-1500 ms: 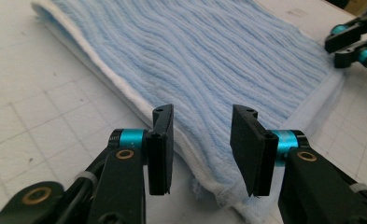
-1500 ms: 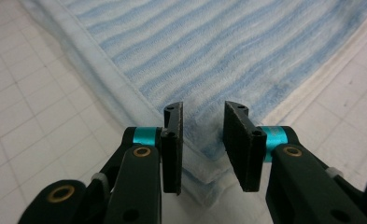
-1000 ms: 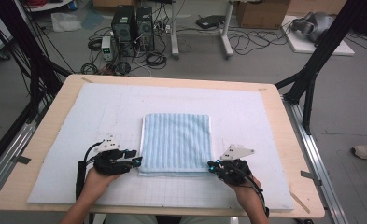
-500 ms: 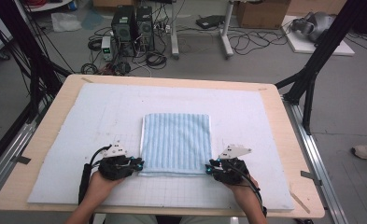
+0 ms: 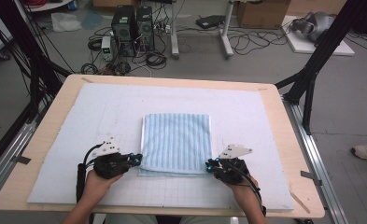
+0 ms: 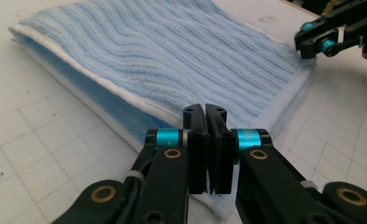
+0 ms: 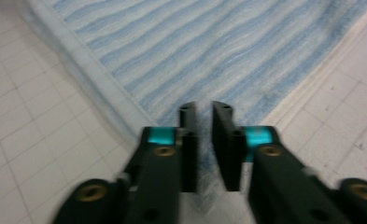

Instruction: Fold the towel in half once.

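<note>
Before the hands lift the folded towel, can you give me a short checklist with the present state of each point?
1. Left gripper shut on the near left corner of the striped blue towel: ok, the jaws are together on the cloth, having just closed.
2. Right gripper shut on the near right corner: not ok, a gap shows between its jaws, which have just been opening.
3. Corner cloth between the right jaws: ok, the towel edge lies in the gap.
4. Towel folded flat and square on the white grid mat: ok.
5. All folded layers caught in the left grip: cannot tell.
</note>
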